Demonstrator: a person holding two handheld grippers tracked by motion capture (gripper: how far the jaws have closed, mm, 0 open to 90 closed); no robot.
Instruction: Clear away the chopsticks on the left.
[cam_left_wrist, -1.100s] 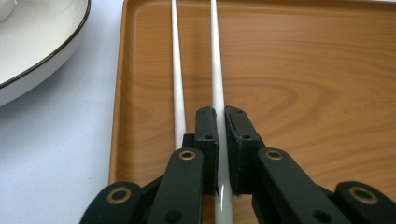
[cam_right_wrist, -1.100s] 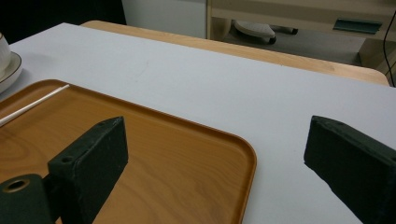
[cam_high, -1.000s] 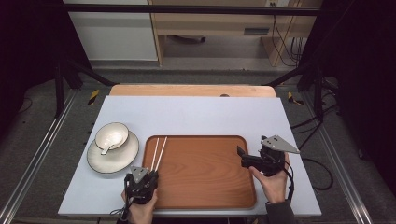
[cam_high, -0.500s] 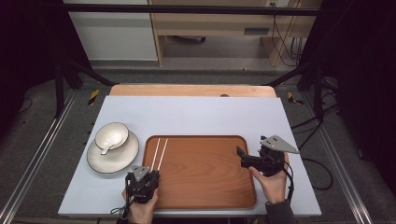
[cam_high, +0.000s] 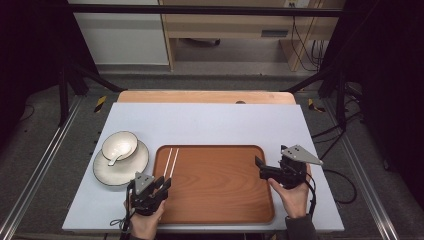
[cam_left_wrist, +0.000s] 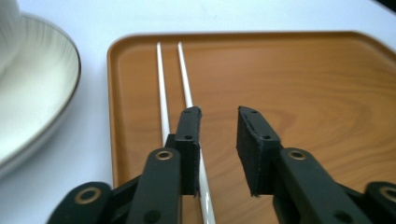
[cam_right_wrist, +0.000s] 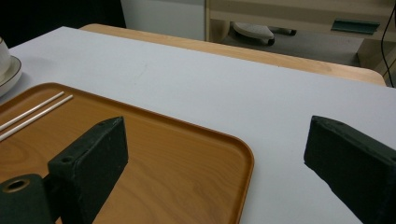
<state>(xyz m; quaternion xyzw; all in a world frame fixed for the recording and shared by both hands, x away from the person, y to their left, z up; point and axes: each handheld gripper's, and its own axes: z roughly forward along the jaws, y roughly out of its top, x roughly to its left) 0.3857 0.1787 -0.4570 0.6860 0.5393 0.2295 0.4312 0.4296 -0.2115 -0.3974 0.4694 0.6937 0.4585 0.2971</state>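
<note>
We find no legible text, label, brand, number or sign in any of the three views; the wooden tray (cam_high: 215, 185), the plate (cam_high: 120, 162), the grey table (cam_high: 210, 122) and the black grippers carry no markings we can read

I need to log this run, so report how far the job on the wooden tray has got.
Done: the two white chopsticks lie side by side along the left edge of the brown wooden tray. In hand: nothing; the left gripper hovers open by the chopsticks' near ends, and the right gripper is open over the tray's right edge. Left, probably: the white bowl with spoon sits on its plate beside the tray.
</note>
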